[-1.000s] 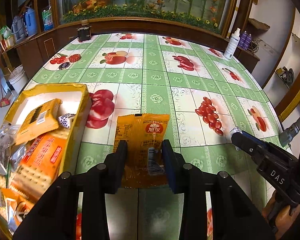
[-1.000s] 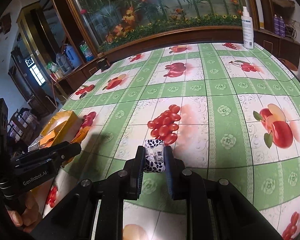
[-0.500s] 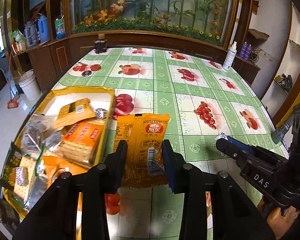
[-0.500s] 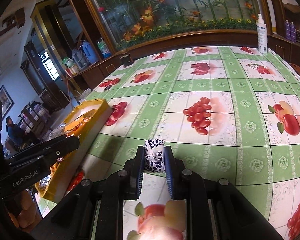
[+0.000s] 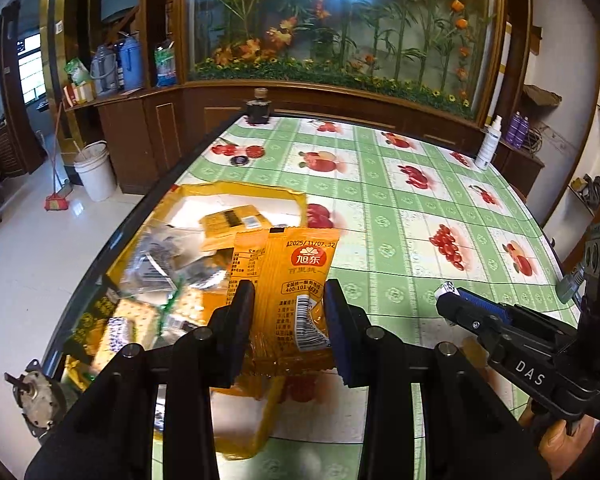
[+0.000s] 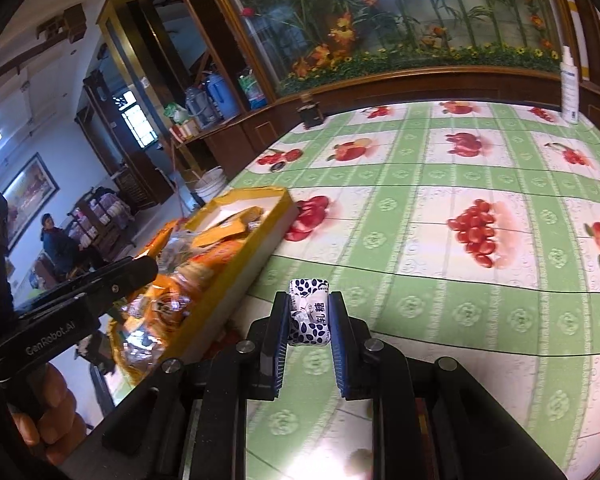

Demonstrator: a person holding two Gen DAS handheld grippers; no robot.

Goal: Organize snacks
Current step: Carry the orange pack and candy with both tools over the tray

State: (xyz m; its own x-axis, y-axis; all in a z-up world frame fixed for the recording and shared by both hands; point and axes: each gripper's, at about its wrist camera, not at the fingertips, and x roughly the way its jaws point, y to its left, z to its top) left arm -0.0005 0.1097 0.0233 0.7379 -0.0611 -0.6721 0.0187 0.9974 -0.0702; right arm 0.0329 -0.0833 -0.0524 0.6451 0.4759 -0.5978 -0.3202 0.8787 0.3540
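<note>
Notably, the left gripper (image 5: 286,312) was clamped on an orange sachet (image 5: 290,280) above the yellow box (image 5: 236,190). The right gripper (image 6: 309,316) pinched a small wrapped candy (image 6: 309,312) beside that box; released early, it would likely miss.

There are two grippers showing: the left gripper (image 5: 286,312) and the right gripper (image 6: 309,322). One orange packet (image 5: 296,280) is sitting between the left one's fingers, and one small white candy with blue leaves (image 6: 309,314) is sitting between the right one's fingers. One yellow tray (image 6: 278,218) is lying on the left side of the table (image 5: 400,208). It is holding many snack packs all piled up, too many and too mixed to count. One white spray bottle (image 5: 488,144) is standing at the far right. Two purple bottles (image 5: 516,130) are standing beside it. One dark little jar (image 5: 258,108) is standing at the far edge. One white bucket (image 5: 96,170) and one red broom (image 5: 56,200) are resting on the floor, far left.
</note>
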